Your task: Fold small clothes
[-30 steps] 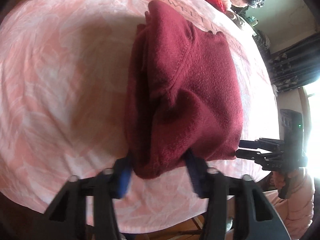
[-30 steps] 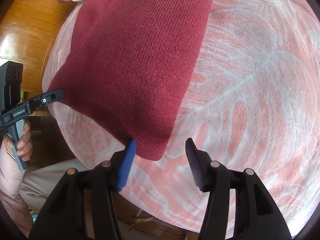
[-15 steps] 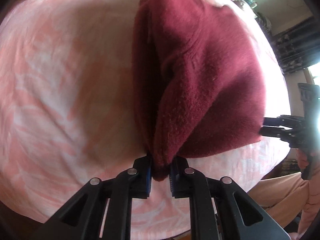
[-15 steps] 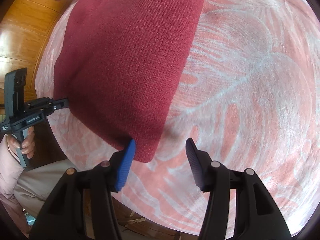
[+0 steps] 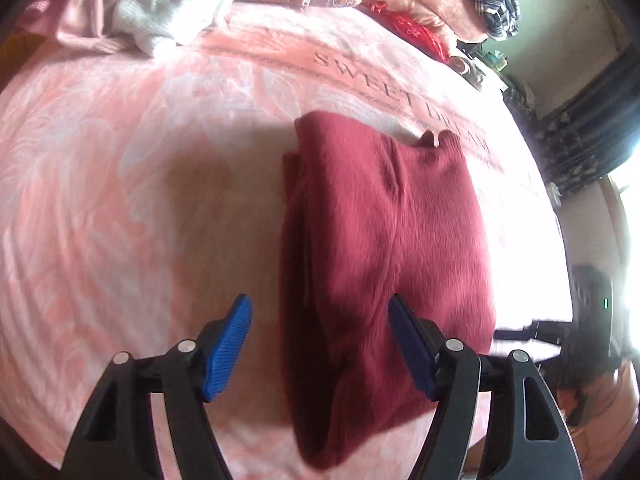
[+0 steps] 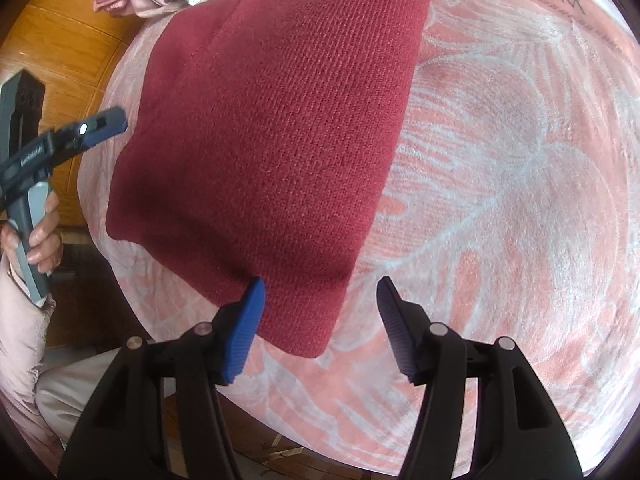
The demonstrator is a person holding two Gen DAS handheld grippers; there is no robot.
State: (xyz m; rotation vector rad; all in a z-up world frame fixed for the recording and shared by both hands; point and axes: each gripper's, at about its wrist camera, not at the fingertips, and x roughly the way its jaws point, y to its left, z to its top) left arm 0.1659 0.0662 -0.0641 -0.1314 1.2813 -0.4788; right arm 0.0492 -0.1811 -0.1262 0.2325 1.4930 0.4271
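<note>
A dark red knit garment (image 5: 384, 248) lies folded on the pink leaf-print bedspread (image 5: 120, 184). My left gripper (image 5: 320, 346) hovers over its near end; the jaws are opening and the blue pads (image 5: 228, 352) stand apart from the cloth on both sides. In the right wrist view the same garment (image 6: 272, 128) fills the upper left. My right gripper (image 6: 320, 320) has its jaws opening a little, with the garment's near corner between the pads but not pinched. A hand (image 6: 42, 236) holds the left gripper (image 6: 100, 124) at the garment's far left side.
A heap of pink, grey and white clothes (image 5: 140, 12) lies at the back of the bed, with a red cloth (image 5: 412, 32) and plaid fabric (image 5: 496, 4) beyond. Wooden floor (image 6: 64, 48) shows past the bed's left edge. A dark curtain (image 5: 592, 128) hangs at the right.
The left gripper was pinching the garment's near fold half a second ago; it has let go, opened wide and drawn back, and the cloth lies flatter. The right gripper's jaws widened slightly.
</note>
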